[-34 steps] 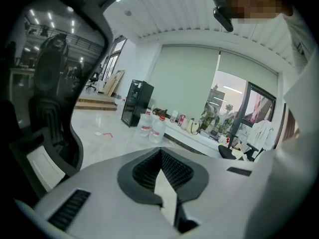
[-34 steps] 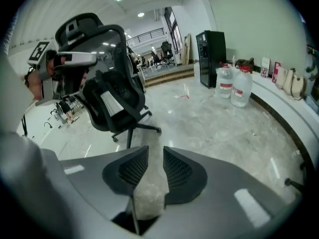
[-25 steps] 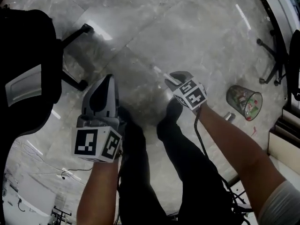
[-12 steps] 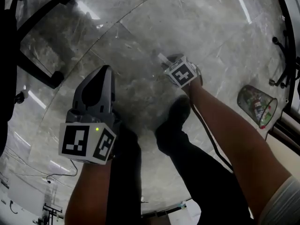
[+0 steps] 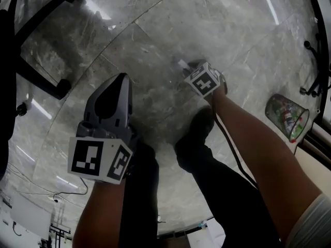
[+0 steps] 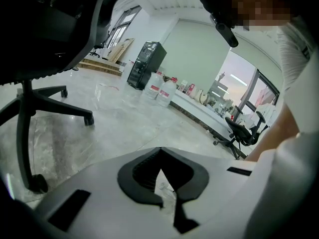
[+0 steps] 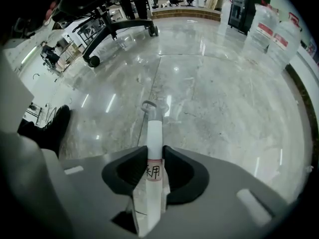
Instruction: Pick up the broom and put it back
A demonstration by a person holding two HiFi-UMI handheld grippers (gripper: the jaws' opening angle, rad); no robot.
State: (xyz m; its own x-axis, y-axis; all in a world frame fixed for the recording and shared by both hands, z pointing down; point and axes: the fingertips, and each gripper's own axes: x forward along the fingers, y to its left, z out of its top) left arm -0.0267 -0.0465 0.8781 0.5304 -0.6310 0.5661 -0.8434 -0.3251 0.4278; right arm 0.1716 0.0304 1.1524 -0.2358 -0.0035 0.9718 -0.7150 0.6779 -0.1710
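broom handle (image 7: 154,133) is lying flat on the floor (image 7: 224,108), long axis running straight away from the right hand-held gripper (image 7: 155,156), whose jaws are closing onto it from above; left hand-held gripper (image 5: 121,81) is hanging shut and empty, farther off.

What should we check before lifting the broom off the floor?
1. Is the broom handle between the right gripper jaws? Ok.
2. Is the grip tight? Cannot tell. The jaws are closing and the pads seem to touch the handle.
3. Is the left gripper free to help? Ok. It is shut with nothing in it.
4. Is the shoe off the handle? Ok. It is beside the handle and apart from it.
5. Is the office chair out of the way? Ok. It is far behind.
6. Is the broom head free? Cannot tell, because it is out of view.
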